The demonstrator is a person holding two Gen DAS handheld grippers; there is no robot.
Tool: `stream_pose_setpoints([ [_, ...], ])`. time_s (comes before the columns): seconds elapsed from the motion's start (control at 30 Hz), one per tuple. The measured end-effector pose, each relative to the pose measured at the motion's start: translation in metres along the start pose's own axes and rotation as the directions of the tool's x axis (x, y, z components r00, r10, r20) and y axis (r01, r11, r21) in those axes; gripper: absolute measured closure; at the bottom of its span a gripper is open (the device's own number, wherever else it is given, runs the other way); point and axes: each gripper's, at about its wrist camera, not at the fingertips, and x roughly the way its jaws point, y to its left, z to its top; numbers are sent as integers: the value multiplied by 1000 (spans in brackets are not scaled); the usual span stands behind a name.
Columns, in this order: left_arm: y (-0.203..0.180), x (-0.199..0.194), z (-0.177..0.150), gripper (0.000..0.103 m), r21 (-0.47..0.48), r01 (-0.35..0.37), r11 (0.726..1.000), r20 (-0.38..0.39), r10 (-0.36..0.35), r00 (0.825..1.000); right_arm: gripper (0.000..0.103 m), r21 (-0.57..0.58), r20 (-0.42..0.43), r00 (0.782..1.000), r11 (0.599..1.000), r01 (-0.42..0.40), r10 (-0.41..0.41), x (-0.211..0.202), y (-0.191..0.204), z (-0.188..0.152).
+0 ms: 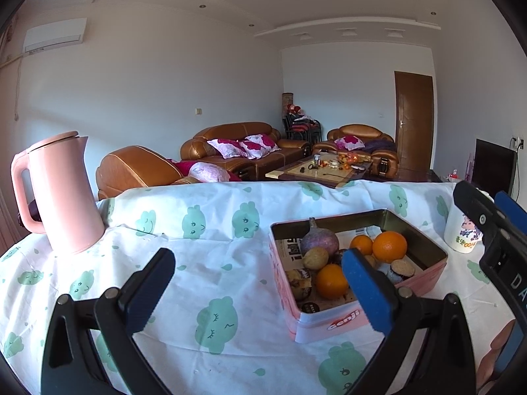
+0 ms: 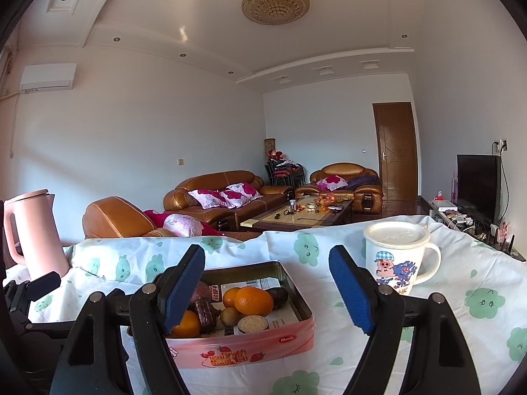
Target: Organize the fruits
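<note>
On the left of the worktop [image 1: 210,263] a pink kettle [image 1: 62,194] is seen standing upright. The left tongs [image 1: 260,288] are held wide open, with nothing gripped. The fruits, among them an orange [image 1: 389,246], are placed in a tin box [image 1: 425,253]. The right tongs [image 2: 266,291] are held open and empty. A lidded mug [image 2: 395,256] is seen on the right.

we see an open pink tin [image 1: 425,276] lying flat on the surface, holding three oranges [image 1: 389,246] bunched in the middle, a purple round fruit [image 1: 318,239] with a pointed tip behind, and a small yellowish fruit [image 1: 315,258] beside it.
</note>
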Motion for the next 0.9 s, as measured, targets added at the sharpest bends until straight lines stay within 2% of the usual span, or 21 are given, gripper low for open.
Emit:
stream_pose_setpoints([
  [0.9,2,0,0,0,-1,-4,1000,-2,4,1000,24,-2,-6,1000,1000,-1,1,1,0,-1],
])
